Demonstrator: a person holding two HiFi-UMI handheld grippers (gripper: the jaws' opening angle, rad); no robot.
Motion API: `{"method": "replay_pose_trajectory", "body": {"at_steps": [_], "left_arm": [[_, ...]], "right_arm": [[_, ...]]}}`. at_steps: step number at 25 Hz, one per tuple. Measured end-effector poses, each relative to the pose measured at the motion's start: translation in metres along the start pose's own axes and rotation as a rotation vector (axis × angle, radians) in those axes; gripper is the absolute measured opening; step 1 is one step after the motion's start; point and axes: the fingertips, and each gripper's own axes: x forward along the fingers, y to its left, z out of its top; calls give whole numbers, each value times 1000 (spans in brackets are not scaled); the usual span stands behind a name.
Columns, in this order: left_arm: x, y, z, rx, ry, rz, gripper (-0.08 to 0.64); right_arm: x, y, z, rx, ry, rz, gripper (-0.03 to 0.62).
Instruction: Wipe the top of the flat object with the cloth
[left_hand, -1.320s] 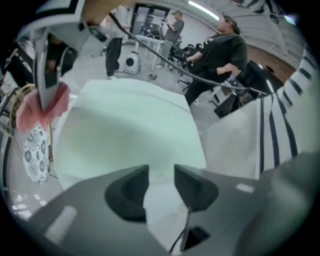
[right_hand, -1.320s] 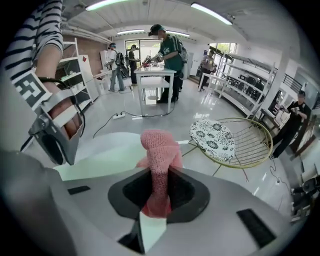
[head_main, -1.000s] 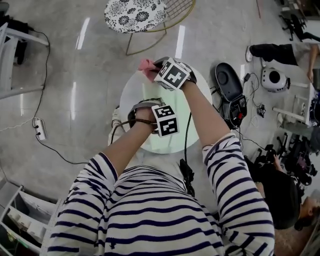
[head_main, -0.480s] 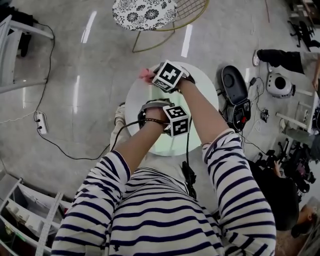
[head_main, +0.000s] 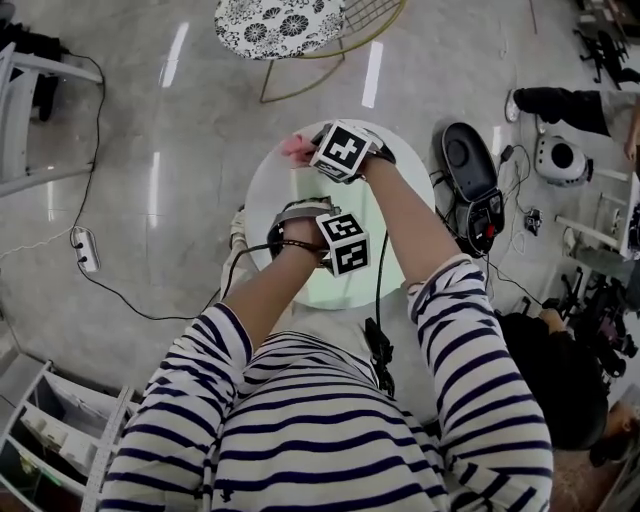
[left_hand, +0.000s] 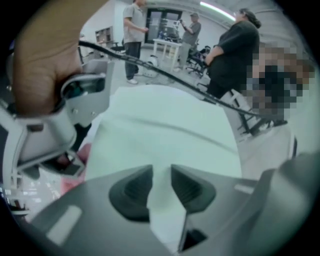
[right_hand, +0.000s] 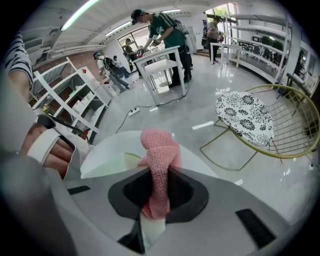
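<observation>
While the right gripper (right_hand: 159, 192) stays clamped on the bunched pink knitted cloth (right_hand: 159, 160), the change is all on the left. The left gripper (left_hand: 161, 182) has just been drawing its jaws in, and they now stand a narrow gap apart. I can make out nothing solid in that gap; only pale surface shows through it.

Seen from above, that gripper hangs nose-down over the near half of the round white table (head_main: 262, 195). It is close by the pale green flat panel (head_main: 320, 290), which lies at the table's near edge. The cloth is where it was a second ago, at the table's far left rim and apart from the panel, its loose end poking out past the jaw tips.

I'd judge the wiping hasn't begun. The left hand seems to be readying to steady the panel. The cloth has yet to be brought across to the near side and laid on the panel's top.
</observation>
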Motion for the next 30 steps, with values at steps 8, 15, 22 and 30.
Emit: {"method": "replay_pose_trajectory", "body": {"at_steps": [8, 15, 22, 30], "left_arm": [[1, 0, -1, -6, 13, -3, 115], [2, 0, -1, -27, 11, -13, 114], [3, -2, -1, -18, 23, -4, 112], [5, -3, -3, -13, 40, -6, 112]], "right_arm": [[-25, -36, -67, 67, 73, -79, 54], [-49, -56, -120, 136, 105, -120, 54], [-66, -65, -155, 236, 66, -149, 54], [-88, -76, -187, 526, -132, -203, 54]]}}
